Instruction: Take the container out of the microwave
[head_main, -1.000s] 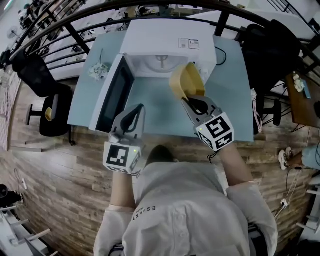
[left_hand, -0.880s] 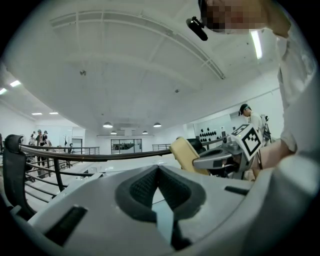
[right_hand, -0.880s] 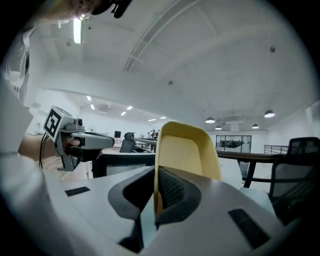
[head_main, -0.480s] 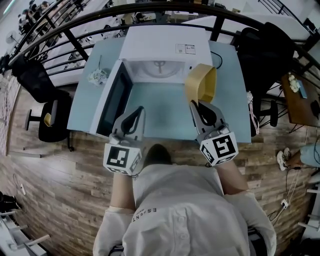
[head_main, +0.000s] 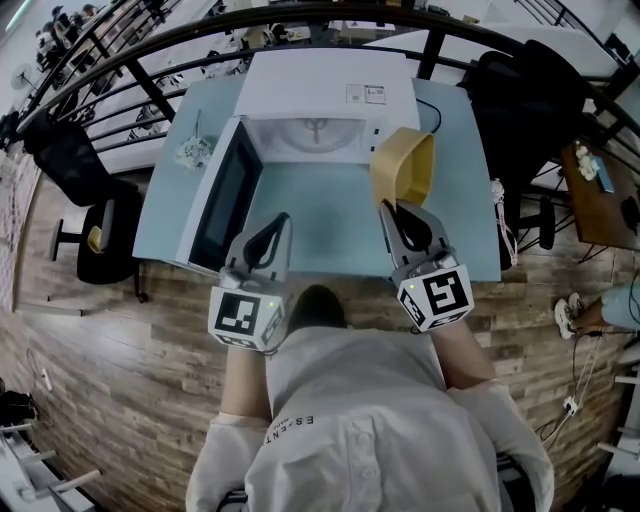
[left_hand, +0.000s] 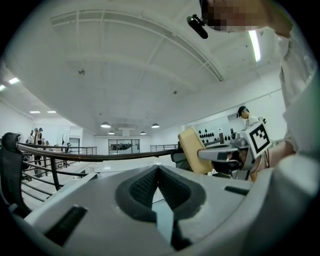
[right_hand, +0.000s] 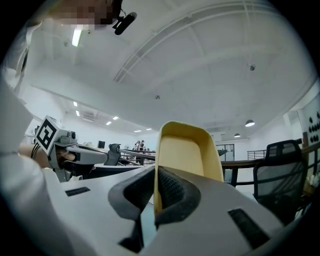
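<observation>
The white microwave (head_main: 325, 95) stands at the back of the pale blue table (head_main: 310, 220), its door (head_main: 225, 195) swung open to the left and its cavity (head_main: 315, 135) showing only the turntable. My right gripper (head_main: 392, 207) is shut on the near wall of the yellow container (head_main: 402, 165), which hangs tipped on its side in front of the microwave's right end. In the right gripper view the container (right_hand: 187, 150) rises between the pads (right_hand: 172, 187). My left gripper (head_main: 268, 235) is shut and holds nothing, level over the table's front edge; the container (left_hand: 192, 150) shows to its right.
A small crumpled object (head_main: 193, 150) lies on the table left of the open door. Black chairs stand at the left (head_main: 75, 170) and back right (head_main: 530, 100). A dark railing (head_main: 200, 30) curves behind the table. The floor is wooden planks (head_main: 120, 360).
My right gripper has carried the yellow container up and to the right, away from the microwave's opening. The left gripper has stayed where it was.
</observation>
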